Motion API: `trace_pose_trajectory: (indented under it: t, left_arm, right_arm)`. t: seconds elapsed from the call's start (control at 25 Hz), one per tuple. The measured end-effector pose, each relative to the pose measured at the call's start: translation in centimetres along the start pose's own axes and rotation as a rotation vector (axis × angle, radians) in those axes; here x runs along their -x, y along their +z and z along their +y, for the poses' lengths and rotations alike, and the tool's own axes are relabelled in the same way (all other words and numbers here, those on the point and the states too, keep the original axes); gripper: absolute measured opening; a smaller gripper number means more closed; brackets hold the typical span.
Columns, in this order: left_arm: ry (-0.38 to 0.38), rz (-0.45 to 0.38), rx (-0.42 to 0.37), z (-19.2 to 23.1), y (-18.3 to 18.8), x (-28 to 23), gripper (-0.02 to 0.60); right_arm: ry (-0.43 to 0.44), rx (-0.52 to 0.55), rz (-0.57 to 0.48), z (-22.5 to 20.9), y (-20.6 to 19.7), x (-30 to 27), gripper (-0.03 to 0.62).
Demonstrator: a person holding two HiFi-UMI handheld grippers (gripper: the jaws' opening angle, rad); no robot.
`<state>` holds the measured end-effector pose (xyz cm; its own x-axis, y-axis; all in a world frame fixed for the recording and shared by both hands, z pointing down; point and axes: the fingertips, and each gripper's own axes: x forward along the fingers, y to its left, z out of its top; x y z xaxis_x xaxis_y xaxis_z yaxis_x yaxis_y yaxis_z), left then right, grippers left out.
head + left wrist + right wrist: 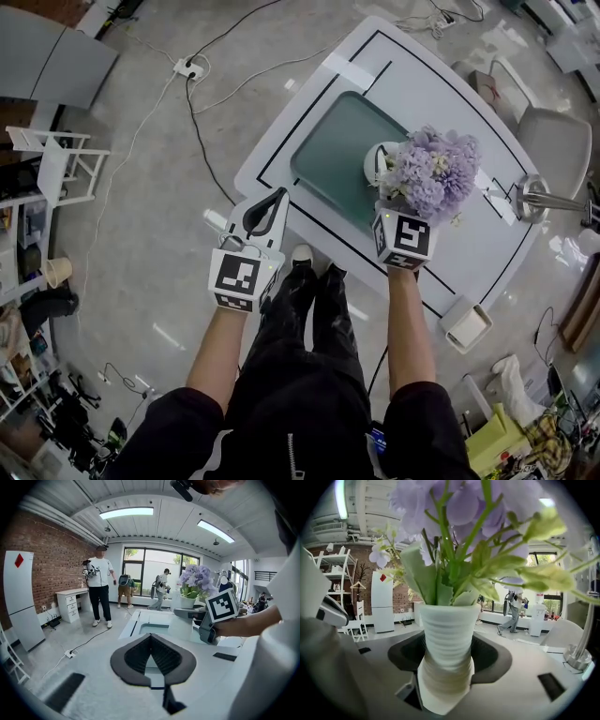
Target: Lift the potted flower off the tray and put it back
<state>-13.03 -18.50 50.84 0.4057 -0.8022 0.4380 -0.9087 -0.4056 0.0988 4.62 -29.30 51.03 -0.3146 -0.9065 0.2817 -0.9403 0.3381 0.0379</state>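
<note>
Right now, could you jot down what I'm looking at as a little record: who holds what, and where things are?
Right gripper: shut on the white ribbed flower pot
Flowers: purple, with green leaves, upright in the pot
Left gripper: jaws together, holding nothing, by the table's corner
Tray: green, lying on the white table
Pot's place: over the tray's edge; whether it rests on the tray or is lifted cannot be told

Potted flower (429, 174): white ribbed pot, lilac blooms, upright, at teal tray (330, 155) edge.
</note>
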Motion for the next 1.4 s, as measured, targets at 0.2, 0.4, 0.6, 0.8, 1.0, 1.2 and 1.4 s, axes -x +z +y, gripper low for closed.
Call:
trace_pose_trajectory:
  t: [0.2,0.4,0.6,0.8,1.0,1.2,1.4]
  left_arm:
    - [-0.001,-0.012,-0.005,-0.1,0.5,0.4,0.005]
    - [-0.009,-0.026,-0.012,-0.5,1.0,1.2,0.005]
    - [-0.035,-0.042,-0.012,-1.7,1.3,2.0,0.005]
    - [-0.084,-0.067,-0.035,-3.3,2.4,2.6,0.005]
    - [-0.144,-0.096,-0.054,-5.7,3.2,3.7,0.005]
    - [-0.207,-0.116,-0.07,-8.4,3.9,5.2,0.005]
    - [-0.24,-0.152,-0.083,-10.7,5.2,7.0,0.005]
  right_arm:
    - [-0.01,-0.01,0.002,0.0,0.0,0.4,0.27]
    - [-0.017,-0.008,-0.005,0.3,0.7,1.4,0.285]
    - [-0.061,-0.016,0.003,0.3,0.4,4.1,0.284]
    - [-0.101,-0.057,0.019,0.8,0.0,7.5,0.284]
    - [-0.123,-0.087,0.054,1.5,-0.3,11.6,0.282]
    - [-0.129,-0.074,0.103,2.8,0.4,16.3,0.118]
    - [-0.116,-0.083,0.067,4.7,2.5,20.9,0.023]
